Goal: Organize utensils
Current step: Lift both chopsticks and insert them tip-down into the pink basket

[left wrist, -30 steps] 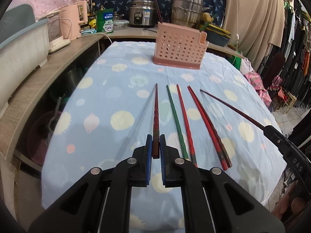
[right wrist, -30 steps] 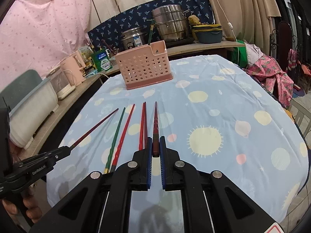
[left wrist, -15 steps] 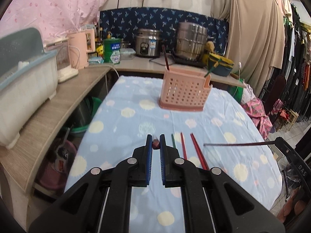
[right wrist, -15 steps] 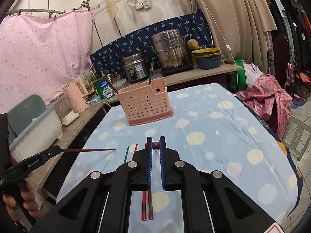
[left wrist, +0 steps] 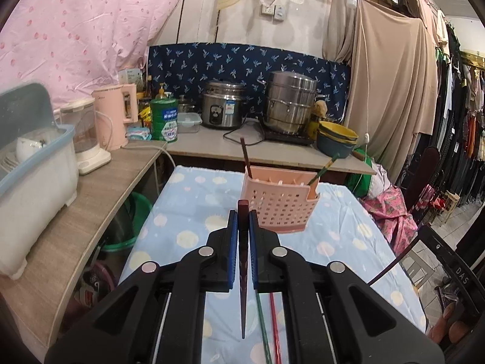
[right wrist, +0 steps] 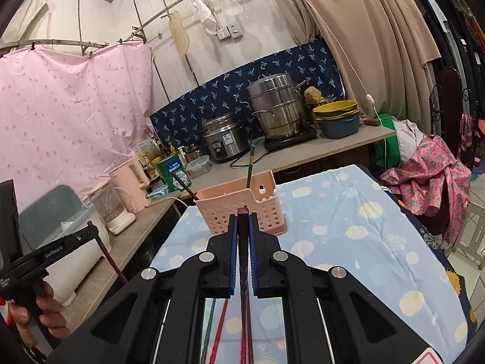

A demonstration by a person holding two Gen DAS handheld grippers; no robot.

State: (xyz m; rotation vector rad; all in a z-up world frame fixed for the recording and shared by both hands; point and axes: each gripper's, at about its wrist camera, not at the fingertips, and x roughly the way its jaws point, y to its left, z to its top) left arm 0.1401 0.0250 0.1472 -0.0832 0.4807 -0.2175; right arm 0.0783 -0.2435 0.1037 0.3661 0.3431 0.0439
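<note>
A pink perforated utensil basket (left wrist: 280, 203) stands at the far end of the table and shows in the right wrist view (right wrist: 242, 209) too. It holds a dark chopstick (left wrist: 245, 157) and a green one (left wrist: 324, 166). My left gripper (left wrist: 242, 227) is shut on a dark red chopstick (left wrist: 242, 288) that hangs point down. My right gripper (right wrist: 242, 230) is shut on another dark red chopstick (right wrist: 244, 297), also lifted and hanging down. A green chopstick (left wrist: 262, 324) and a red chopstick (left wrist: 274, 324) lie on the cloth below.
The table has a blue spotted cloth (left wrist: 188, 212). A wooden counter (left wrist: 100, 200) to the left carries a blender, a pink kettle and a dish bin. A back shelf holds a rice cooker (left wrist: 222, 109), a steel steamer (left wrist: 289, 103) and bowls. Clothes hang at right.
Both grippers have lifted their chopsticks off the table and tilted up. The chopsticks swung from lying flat to hanging point down. The basket now sits closer ahead.
</note>
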